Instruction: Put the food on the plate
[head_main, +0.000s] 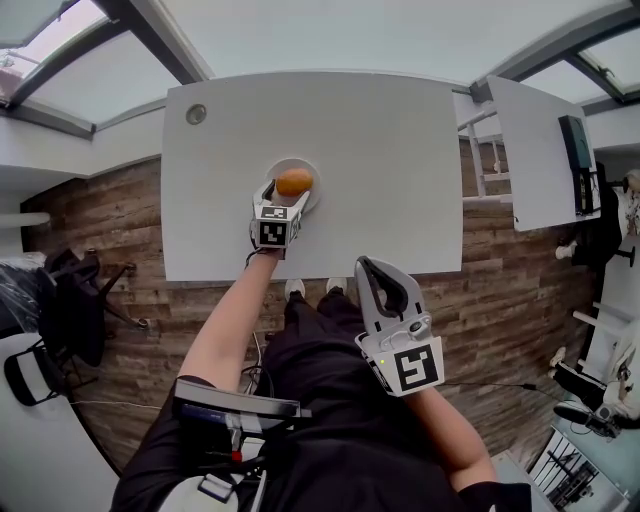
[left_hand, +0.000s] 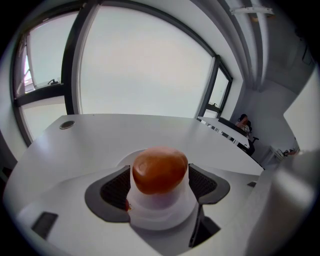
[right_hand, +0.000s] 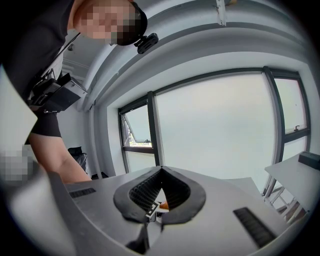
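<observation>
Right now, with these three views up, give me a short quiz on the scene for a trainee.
1. True or false: the right claw is holding the bun.
2. What lies directly under the bun? A) a plate B) a bowl C) a tray
3. Fill in: the right claw's jaws are ____.

Key: 1 false, it is empty and held away from the table; 2 A; 3 together.

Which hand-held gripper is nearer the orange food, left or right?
Left. The left hand-held gripper clasps the orange food over the plate. The right hand-held gripper hangs back past the table edge, by the person's body, jaws shut.
</observation>
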